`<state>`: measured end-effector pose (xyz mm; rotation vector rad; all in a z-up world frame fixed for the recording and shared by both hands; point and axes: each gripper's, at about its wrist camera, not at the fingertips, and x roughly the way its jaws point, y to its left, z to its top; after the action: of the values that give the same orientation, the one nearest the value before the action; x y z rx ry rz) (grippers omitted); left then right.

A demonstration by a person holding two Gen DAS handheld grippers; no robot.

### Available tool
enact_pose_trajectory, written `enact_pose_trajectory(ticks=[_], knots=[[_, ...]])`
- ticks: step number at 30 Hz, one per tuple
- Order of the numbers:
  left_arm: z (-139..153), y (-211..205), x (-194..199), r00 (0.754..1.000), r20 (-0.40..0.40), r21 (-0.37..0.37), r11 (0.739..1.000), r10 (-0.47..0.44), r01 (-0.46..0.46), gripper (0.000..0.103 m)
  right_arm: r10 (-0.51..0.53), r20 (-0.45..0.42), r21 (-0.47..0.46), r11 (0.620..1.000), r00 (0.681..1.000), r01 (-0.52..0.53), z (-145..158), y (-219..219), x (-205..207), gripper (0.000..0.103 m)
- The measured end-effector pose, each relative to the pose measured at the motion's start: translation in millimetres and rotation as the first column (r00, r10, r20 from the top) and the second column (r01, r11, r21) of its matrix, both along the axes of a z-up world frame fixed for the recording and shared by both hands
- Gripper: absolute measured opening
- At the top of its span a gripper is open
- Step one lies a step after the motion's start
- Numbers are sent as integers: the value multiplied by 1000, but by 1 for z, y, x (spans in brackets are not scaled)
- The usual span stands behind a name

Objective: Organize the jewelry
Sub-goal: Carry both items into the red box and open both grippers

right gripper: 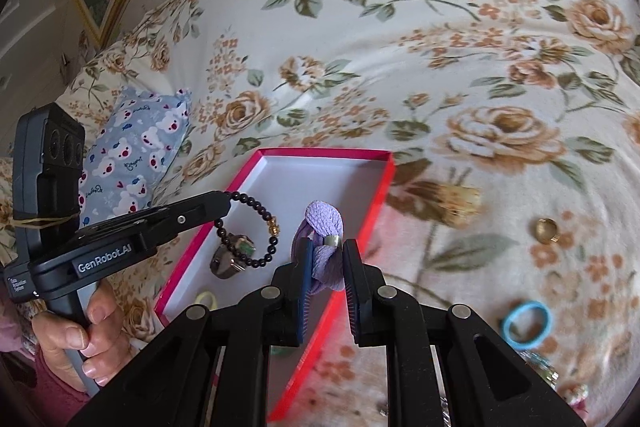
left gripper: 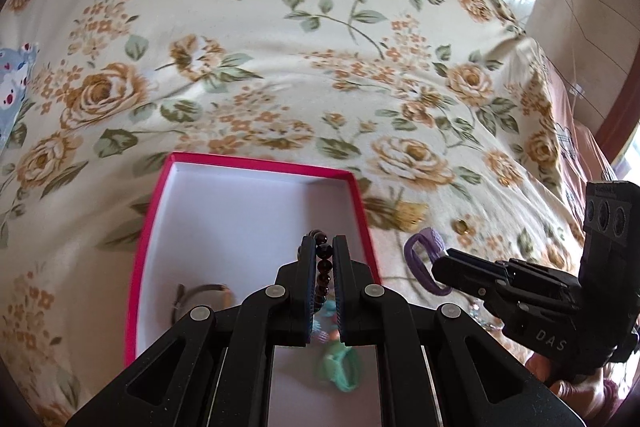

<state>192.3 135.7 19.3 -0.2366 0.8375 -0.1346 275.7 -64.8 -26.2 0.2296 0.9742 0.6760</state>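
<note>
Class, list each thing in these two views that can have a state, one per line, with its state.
Left gripper: shut on bead bracelet.
Right gripper: shut on purple hair tie.
Pink box: open, lidless.
Gold ring: lying on bedspread.
Blue hair tie: lying on bedspread.

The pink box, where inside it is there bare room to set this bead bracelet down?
The far half of the pink box, up to its far wall, is bare white floor. The near end is crowded: a dark ring, a yellow band and a teal band. The left gripper holds the bead bracelet above the box.
</note>
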Motion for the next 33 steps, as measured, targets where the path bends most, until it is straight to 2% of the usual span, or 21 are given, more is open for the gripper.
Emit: enact_pose_trajectory(ticks=[9, 19, 28, 33], knots=[[-18, 26, 28, 999, -18, -22, 999, 39, -39, 7, 55, -16, -20, 998, 998, -55, -13, 40, 18, 15], [-51, 48, 62, 994, -68, -32, 996, 81, -83, 7, 95, -53, -84, 992, 994, -99, -42, 73, 36, 15], [-69, 52, 66, 983, -113, 40, 990, 143, -139, 7, 123, -82, -141, 981, 989, -133, -60, 87, 40, 15], [-77, 53, 71, 977, -140, 56, 986, 161, -155, 7, 129, -95, -158, 977, 987, -143, -65, 90, 41, 15]])
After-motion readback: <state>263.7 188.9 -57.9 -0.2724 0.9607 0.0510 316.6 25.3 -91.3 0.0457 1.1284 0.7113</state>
